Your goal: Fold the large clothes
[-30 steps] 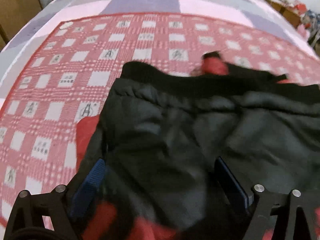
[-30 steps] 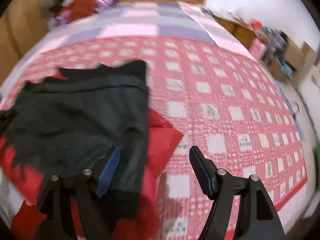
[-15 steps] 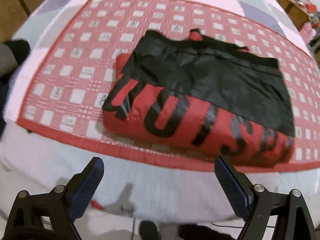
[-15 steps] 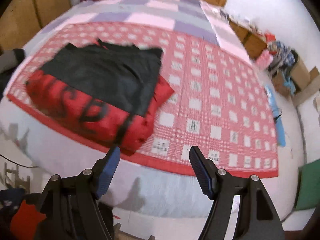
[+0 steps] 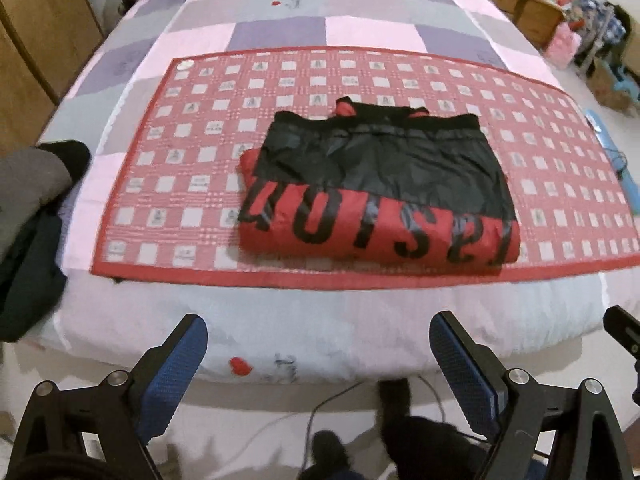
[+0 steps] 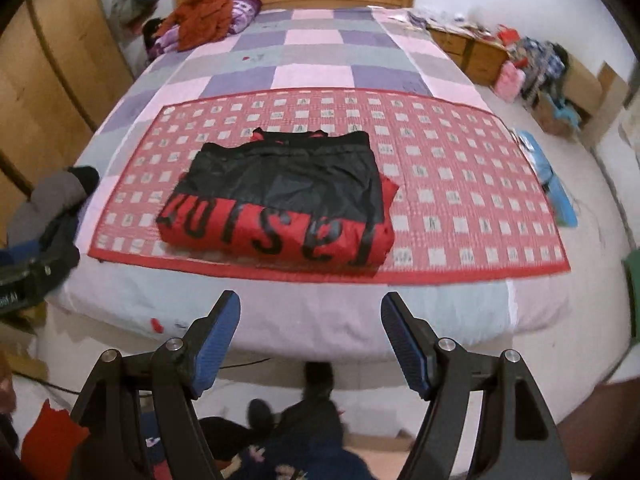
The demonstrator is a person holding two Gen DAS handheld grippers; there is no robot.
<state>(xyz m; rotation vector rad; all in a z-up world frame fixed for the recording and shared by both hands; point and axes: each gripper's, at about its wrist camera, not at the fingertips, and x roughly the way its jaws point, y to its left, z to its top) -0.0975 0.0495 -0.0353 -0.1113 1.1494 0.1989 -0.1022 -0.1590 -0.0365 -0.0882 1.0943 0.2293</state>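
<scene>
Red-and-black jacket (image 5: 380, 196) lies folded into a compact rectangle on the checked mat (image 5: 168, 184) — fold judged complete — with left gripper (image 5: 318, 356) and right gripper (image 6: 310, 336) both released, empty, well clear.

folded jacket (image 5: 378, 188) on mat (image 5: 192, 184), on bed (image 5: 280, 20).

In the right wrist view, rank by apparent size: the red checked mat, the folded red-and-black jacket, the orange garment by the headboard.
1. Red checked mat
2. Folded red-and-black jacket
3. Orange garment, though it lies farther away, so its true size is unsure.
</scene>
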